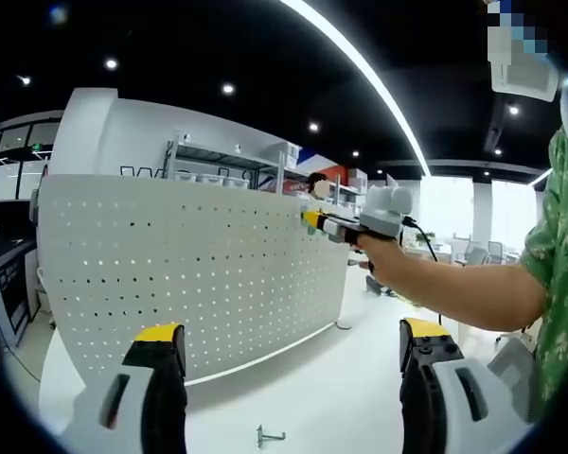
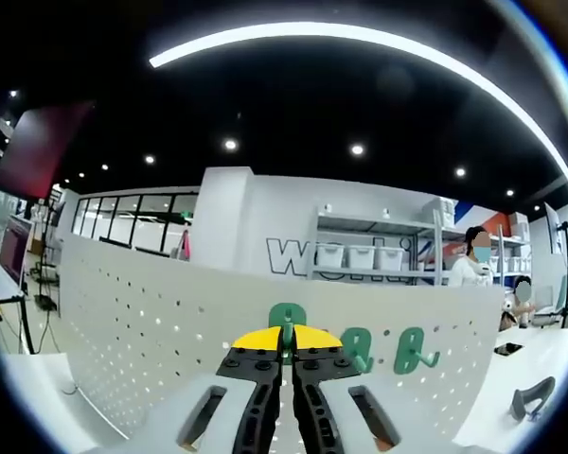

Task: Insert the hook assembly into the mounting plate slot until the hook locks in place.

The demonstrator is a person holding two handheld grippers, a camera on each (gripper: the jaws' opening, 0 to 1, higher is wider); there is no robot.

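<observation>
Left gripper (image 1: 293, 355) at bottom of left gripper view, jaws wide apart, yellow-tipped, nothing between them. Between and beyond them, white table (image 1: 331, 397) with a small metal hook (image 1: 268, 436) lying loose at bottom centre. Standing upright on table, white pegboard (image 1: 189, 270) spanning left and centre of frame, rows of small holes across its face. At centre right, right gripper (image 1: 314, 220) reaching in from the right, held by a hand (image 1: 383, 253) on a bare forearm, tip at pegboard's upper right edge; contact hard to tell. Green patterned sleeve (image 1: 560, 255) at far right edge. Shelving (image 1: 232, 165) above and behind pegboard. In right gripper view, right gripper (image 2: 286, 355) at bottom centre, jaws closed tight on a green hook (image 2: 286, 320), its curved top poking up above the yellow tips, right up against pegboard (image 2: 151, 331) face; whether seated in a hole cannot be told. Just right of it on pegboard, two more green hooks (image 2: 358, 348) (image 2: 415, 352) hanging side by side. At lower right, a dark hook (image 2: 532, 397) lying on table (image 2: 549, 364). In background, shelf with white bins (image 2: 360, 257), seated person (image 2: 469, 270) at right, ceiling strip light (image 2: 360, 43) arcing across top.
</observation>
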